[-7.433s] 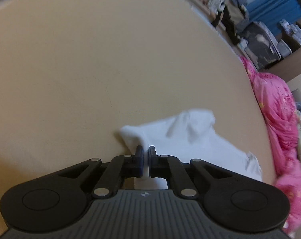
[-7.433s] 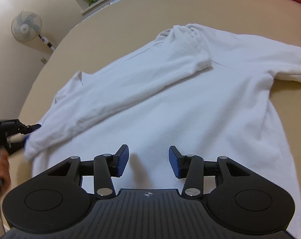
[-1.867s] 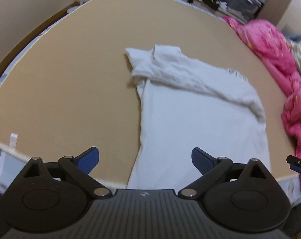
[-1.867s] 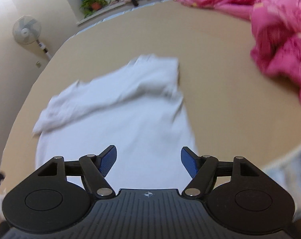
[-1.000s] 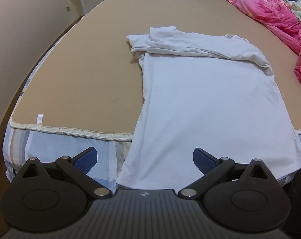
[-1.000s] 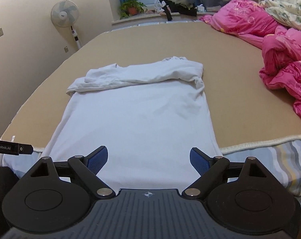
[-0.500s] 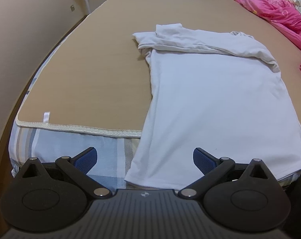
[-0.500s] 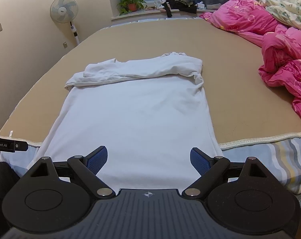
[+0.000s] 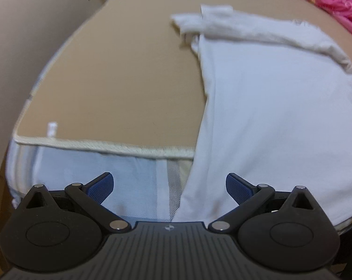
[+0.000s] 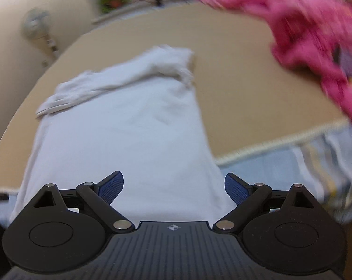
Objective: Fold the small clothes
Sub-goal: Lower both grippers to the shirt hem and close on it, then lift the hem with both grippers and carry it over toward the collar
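Note:
A white shirt (image 9: 269, 107) lies flat on the tan bed sheet (image 9: 120, 79), its sleeves folded across the far end and its hem hanging over the near bed edge. My left gripper (image 9: 170, 184) is open and empty, just in front of the hem's left corner. In the right wrist view the shirt (image 10: 129, 126) fills the middle, and my right gripper (image 10: 173, 184) is open and empty over the hem's right part. Both views are blurred by motion.
A pink quilt (image 10: 315, 35) is heaped at the right of the bed. The bed's corded edge (image 9: 106, 147) and a striped blue mattress side (image 9: 129, 182) lie below it. A standing fan (image 10: 39, 32) is by the far left wall.
Both grippers have moved down and closer to the shirt's hem at the near bed edge. Both stay open. The shirt has not moved.

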Available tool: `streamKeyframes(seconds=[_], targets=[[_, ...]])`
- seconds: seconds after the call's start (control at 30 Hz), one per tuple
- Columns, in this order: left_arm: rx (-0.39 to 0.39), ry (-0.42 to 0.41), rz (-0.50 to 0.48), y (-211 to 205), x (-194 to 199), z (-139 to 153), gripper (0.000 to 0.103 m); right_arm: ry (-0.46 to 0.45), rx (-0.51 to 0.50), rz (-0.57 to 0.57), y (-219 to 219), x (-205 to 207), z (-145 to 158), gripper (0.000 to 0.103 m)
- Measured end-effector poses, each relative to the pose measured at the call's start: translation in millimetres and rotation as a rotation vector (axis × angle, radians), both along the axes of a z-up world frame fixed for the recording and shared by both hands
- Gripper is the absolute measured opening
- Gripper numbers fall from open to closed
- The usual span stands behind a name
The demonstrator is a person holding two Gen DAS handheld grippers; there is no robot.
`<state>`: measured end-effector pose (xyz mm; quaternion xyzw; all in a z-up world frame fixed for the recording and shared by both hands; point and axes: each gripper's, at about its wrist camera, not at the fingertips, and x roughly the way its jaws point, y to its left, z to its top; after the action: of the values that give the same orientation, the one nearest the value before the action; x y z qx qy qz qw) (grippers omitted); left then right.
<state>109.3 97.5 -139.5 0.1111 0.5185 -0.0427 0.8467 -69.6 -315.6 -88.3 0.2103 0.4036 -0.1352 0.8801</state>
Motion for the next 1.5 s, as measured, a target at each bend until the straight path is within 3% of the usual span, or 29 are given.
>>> streamKeyframes(seconds=[0.1, 0.23, 0.3, 0.33, 0.37, 0.4, 0.43, 0.5, 0.57, 0.73, 0.83, 0.97, 1.13, 1.27, 1.37, 1.5], targets=[[-0.006, 0.053, -0.012, 3, 11, -22, 0.102, 0.056, 0.05, -0.037, -26, 8, -24, 0.094], [-0.074, 0.172, -0.003, 5, 25, -47, 0.102, 0.139, 0.129, -0.039, -46, 23, -53, 0.094], [-0.12, 0.198, 0.013, 6, 27, -47, 0.098, 0.184, 0.16, -0.026, -48, 30, -66, 0.093], [-0.153, 0.214, 0.005, 7, 27, -43, 0.082, 0.209, 0.173, -0.015, -48, 34, -72, 0.092], [-0.168, 0.218, -0.011, 6, 26, -38, 0.053, 0.238, 0.188, 0.004, -46, 36, -77, 0.086], [-0.165, 0.22, -0.047, 4, 24, -32, 0.03, 0.26, 0.198, 0.023, -44, 38, -79, 0.071], [-0.159, 0.232, -0.073, 2, 23, -28, 0.004, 0.282, 0.191, 0.028, -41, 37, -79, 0.061], [-0.191, 0.23, -0.078, 5, 20, -19, 0.003, 0.281, 0.229, 0.017, -42, 32, -75, 0.008], [-0.201, 0.22, -0.079, 8, 18, -12, 0.003, 0.246, 0.334, -0.004, -49, 23, -73, 0.007], [-0.282, 0.159, -0.067, 22, 8, 29, 0.002, 0.121, 0.343, 0.003, -55, 5, -32, 0.006], [-0.356, 0.111, -0.11, 26, -5, 59, 0.002, 0.013, 0.361, 0.018, -60, -7, 5, 0.006], [-0.384, 0.07, -0.157, 28, -27, 84, 0.002, -0.082, 0.391, 0.022, -64, -21, 39, 0.006], [-0.384, 0.127, -0.179, 42, -76, 86, 0.002, -0.1, 0.395, 0.019, -59, -53, 53, 0.006], [-0.377, 0.222, -0.135, 54, -102, 68, 0.002, -0.039, 0.464, -0.049, -56, -96, 38, 0.006], [-0.374, 0.264, -0.099, 58, -88, 61, 0.002, 0.016, 0.494, -0.093, -53, -105, 26, 0.006], [-0.412, 0.24, -0.075, 61, -51, 77, 0.002, -0.001, 0.467, -0.071, -60, -71, 42, 0.006]])
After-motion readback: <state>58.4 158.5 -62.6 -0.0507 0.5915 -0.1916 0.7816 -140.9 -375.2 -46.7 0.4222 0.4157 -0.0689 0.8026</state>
